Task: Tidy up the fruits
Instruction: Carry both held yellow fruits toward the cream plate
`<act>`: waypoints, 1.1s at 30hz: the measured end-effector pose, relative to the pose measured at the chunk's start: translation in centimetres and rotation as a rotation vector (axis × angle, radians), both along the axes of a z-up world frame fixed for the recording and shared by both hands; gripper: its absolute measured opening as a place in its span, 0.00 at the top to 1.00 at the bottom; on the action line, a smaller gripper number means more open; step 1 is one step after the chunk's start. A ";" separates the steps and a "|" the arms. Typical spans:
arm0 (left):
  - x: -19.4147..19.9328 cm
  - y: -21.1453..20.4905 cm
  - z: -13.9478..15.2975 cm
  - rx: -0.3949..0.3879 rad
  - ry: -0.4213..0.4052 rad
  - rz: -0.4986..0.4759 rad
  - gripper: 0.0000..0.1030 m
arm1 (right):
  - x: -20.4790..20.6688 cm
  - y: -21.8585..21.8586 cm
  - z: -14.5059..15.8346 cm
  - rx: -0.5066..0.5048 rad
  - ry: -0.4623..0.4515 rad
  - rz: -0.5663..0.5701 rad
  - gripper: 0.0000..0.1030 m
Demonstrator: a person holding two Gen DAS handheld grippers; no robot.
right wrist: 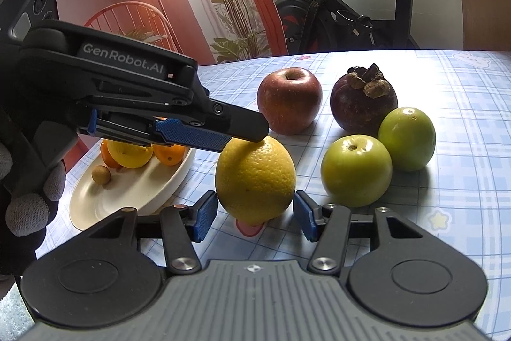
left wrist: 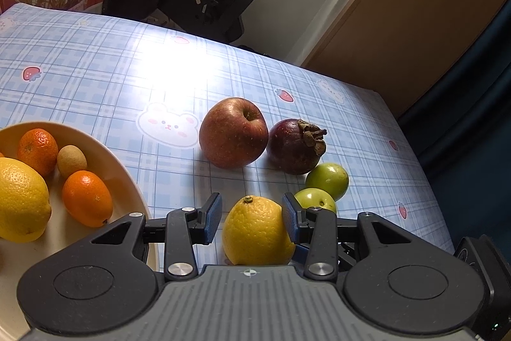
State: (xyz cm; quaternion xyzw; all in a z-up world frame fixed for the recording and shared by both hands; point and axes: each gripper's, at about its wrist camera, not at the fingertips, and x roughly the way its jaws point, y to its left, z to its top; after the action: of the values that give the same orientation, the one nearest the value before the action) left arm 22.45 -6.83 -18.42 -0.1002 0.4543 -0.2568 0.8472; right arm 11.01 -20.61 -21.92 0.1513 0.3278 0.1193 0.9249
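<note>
Lemon (left wrist: 255, 232) stands on end on the checked tablecloth (left wrist: 95, 69), just beside the cream plate (left wrist: 127, 168), with two green fruits (right wrist: 356, 170) close on its other side.

Left gripper (left wrist: 252, 219): pads sit against both flanks of the lemon's upper half. It reads as a pinch, though contact on the plate-side pad is marginal in the wrist view.

Right gripper (right wrist: 255, 213): jaws spread, straddling the lemon's base with a gap on each side and nothing held.

My read is that the step is moving the lemon onto the plate with the other citrus. To do it well:
- One gripper should own the lemon. The left already has it and is the plate-side hand, so the right should back straight out before the lift (spread fingers near the base will clip the fruit if it swings).
- The grip is high on a tapered, waxy fruit, so it may squirt out downward. Confirm both pads bear on it, or re-seat nearer the widest part.
- Lift straight up first, since the nearer green fruit is close to the outer finger and a sideways drag will roll it.
- The plate already holds a lemon (left wrist: 22, 200), two small oranges (left wrist: 86, 200) and a small brown fruit (left wrist: 72, 160). Aim for the bare near-rim area, set it down low, then release.

The apple (left wrist: 233, 133) and mangosteen (left wrist: 293, 146) are behind and out of the path.
</note>
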 end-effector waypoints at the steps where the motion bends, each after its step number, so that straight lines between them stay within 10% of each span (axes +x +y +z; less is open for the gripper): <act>1: -0.1 0.0 0.0 -0.002 -0.003 0.000 0.58 | 0.0 0.2 0.1 -0.006 0.000 -0.003 0.46; 18: -2.5 3.8 3.1 -0.014 -0.046 0.041 0.58 | -0.2 4.1 3.3 -0.088 -0.041 0.107 0.47; 33: -5.3 15.4 2.5 -0.060 0.022 0.289 0.58 | 2.5 14.1 3.1 -0.139 0.004 0.378 0.47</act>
State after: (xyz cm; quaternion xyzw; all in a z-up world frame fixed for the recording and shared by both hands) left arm 17.18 8.57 -15.91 -0.1924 0.4363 -0.1444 0.8670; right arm 13.52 -6.47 -18.85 0.0230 0.3594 0.2674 0.8937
